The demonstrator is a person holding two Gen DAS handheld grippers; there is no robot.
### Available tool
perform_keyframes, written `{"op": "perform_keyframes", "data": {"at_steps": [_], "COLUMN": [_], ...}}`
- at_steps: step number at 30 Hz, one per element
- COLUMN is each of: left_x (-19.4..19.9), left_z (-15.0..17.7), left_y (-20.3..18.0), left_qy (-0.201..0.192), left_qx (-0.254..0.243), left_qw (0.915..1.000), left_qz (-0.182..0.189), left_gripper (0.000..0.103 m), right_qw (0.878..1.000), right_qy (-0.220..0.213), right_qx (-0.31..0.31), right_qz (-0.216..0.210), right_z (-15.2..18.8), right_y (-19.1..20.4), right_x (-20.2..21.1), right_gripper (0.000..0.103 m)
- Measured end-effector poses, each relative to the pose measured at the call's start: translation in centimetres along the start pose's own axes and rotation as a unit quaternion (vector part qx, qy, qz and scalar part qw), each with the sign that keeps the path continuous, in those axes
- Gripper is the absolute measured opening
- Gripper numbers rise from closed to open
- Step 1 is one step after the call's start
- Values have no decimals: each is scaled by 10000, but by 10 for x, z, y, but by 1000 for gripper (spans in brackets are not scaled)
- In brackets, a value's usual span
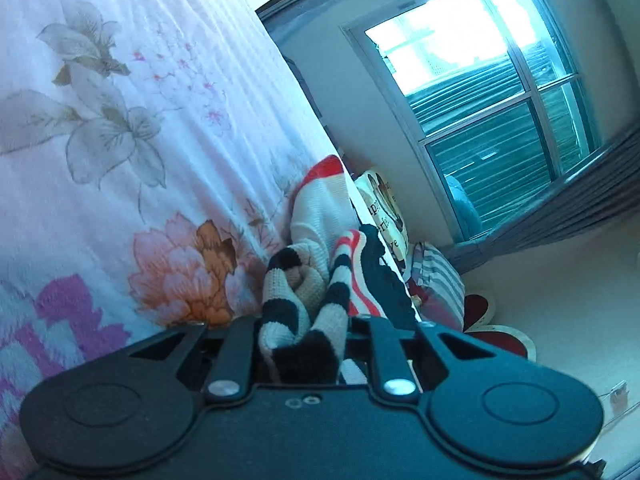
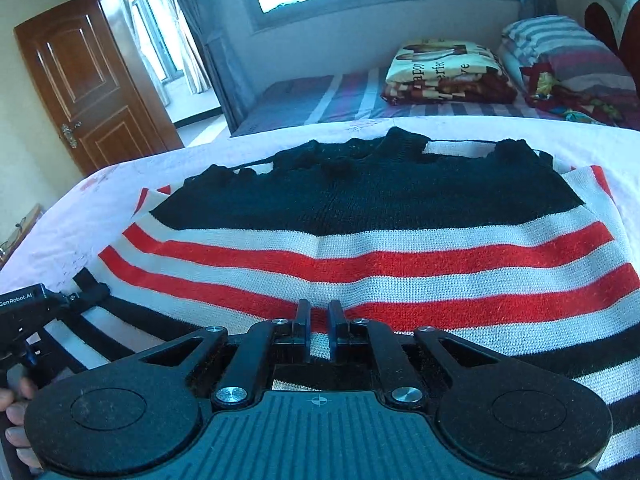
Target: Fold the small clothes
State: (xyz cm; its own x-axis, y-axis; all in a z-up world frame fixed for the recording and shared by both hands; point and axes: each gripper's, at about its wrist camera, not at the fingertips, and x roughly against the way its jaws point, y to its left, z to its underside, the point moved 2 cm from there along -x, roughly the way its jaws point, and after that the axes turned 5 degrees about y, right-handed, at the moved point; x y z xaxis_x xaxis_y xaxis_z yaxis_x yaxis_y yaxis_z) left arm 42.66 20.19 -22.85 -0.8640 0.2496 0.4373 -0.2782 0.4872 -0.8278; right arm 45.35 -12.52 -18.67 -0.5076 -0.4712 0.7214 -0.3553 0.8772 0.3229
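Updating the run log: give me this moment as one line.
step: grasp hem | left gripper: shut on striped sweater | right gripper: shut on sweater hem | sweater: flat on floral bedsheet

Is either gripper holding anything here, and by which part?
Both hold the striped sweater. The left gripper pinches a bunched black-and-white striped fold, apparently at a lower side corner; the right gripper is shut on its near hem.

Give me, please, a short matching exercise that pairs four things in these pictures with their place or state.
Things:
1. striped sweater
2. left gripper
3. wooden door
4. folded blanket

Places or states:
A. open, at the room's far left
B. spread flat on the floral sheet
C. on the striped bed beneath the window
D. shut on bunched knit at the sweater's left edge

Pairs: 1-B, 2-D, 3-A, 4-C
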Motion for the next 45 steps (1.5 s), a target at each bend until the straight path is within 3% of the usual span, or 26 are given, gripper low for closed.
{"op": "perform_keyframes", "data": {"at_steps": [7,12,16,20,23,27,28,30,33,34,35,36,38,41,43,45], "left_x": [8,8,8,5,-6,-39,-51,-78,-117,-120,-117,-109,-84,-35,-13,-10], "left_z": [0,-5,0,19,49,101,117,152,206,219,228,231,225,189,153,120], "left_y": [2,-20,-63,-124,-171,-215,-223,-236,-239,-243,-248,-251,-257,-251,-234,-213], "left_qy": [-23,27,26,114,270,633,771,1150,1680,1622,1608,1683,1703,1097,600,367], "left_qx": [-29,-137,-656,-1397,-2074,-2756,-2909,-3347,-3830,-4047,-4174,-4161,-4063,-3885,-3680,-3483], "left_qw": [9998,9994,9972,9896,9777,9591,9534,9330,9007,8912,8879,8897,8968,9149,9277,9348], "left_qz": [212,324,350,320,167,-102,-225,-654,-1176,-1254,-1071,-833,-412,-6,-217,-588], "left_gripper": [16,16,16,16,16,16,16,18,29,48,66,66,65,66,65,64], "right_qw": [9995,9992,9984,9960,9857,9703,9680,9656,9583,9550,9524,9494,9441,9439,9443,9411], "right_qy": [-243,-344,-400,-346,-739,-1141,-1161,-1168,-1145,-1129,-1106,-1102,-1275,-1194,-1076,-766], "right_qx": [152,-124,-293,-583,-1286,-2010,-2110,-2237,-2533,-2653,-2749,-2827,-2896,-2738,-2656,-2729], "right_qz": [-92,-144,-265,-580,-798,-719,-701,-630,-656,-695,-721,-806,-926,-1405,-1616,-1846], "right_z": [10,14,14,10,9,20,24,32,42,44,46,47,47,34,27,21], "right_y": [-3,-7,-13,-25,-55,-113,-126,-151,-180,-188,-194,-198,-201,-191,-179,-171], "right_x": [0,4,5,10,43,102,115,136,161,168,173,178,187,188,179,158], "right_gripper": [7,5,5,6,6,6,6,6,6,6,12,43,84,83,79,79]}}
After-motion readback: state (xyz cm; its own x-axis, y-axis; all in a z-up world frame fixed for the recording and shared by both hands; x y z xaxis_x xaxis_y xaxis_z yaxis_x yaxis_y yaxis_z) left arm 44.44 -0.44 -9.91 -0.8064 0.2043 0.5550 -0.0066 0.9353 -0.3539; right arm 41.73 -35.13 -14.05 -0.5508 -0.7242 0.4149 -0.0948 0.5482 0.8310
